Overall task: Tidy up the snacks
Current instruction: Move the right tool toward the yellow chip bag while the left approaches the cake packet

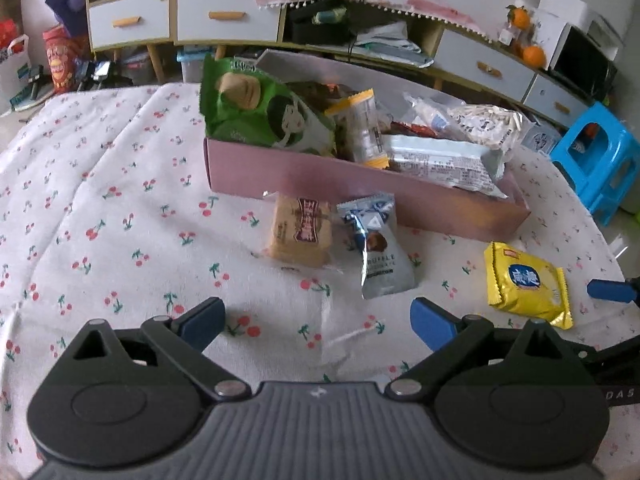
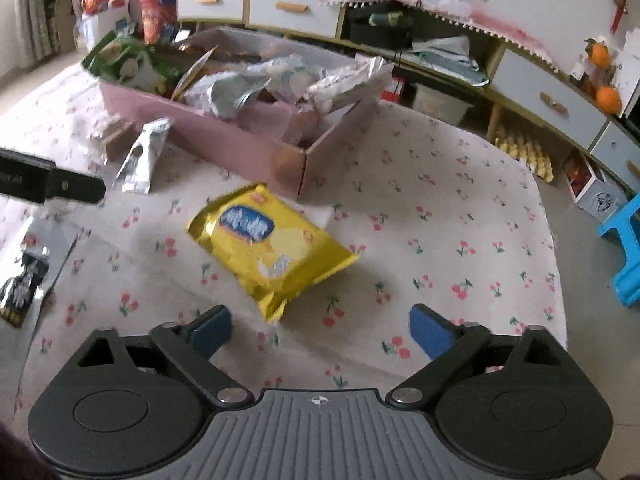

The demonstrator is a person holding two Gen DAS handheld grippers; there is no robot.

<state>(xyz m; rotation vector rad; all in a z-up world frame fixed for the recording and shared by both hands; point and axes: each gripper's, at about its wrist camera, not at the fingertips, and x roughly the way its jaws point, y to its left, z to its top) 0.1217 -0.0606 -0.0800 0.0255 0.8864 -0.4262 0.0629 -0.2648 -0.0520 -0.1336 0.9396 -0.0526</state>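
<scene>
Hovering low over the cherry-print cloth (image 2: pixel 440 200), right gripper (image 2: pixel 320 330) spread wide, empty. Yellow pack (image 2: pixel 272 246) lies flat just ahead of its jaws, long axis slanting from near-right corner up to far-left. Right hand is nearer; likely the next pick, though the slant may call for a wrist turn. Left gripper (image 1: pixel 318 322) also released, empty, facing grey truffle pack (image 1: pixel 382 256) and tan biscuit (image 1: pixel 300 234). Beyond them, pink box (image 1: pixel 360 184), already heaped with snacks.

Glossy foil yellow packet (image 2: pixel 272 246) on soft printed cloth (image 2: pixel 440 200); matt, seemingly cardboard pink box (image 1: pixel 360 184).
</scene>
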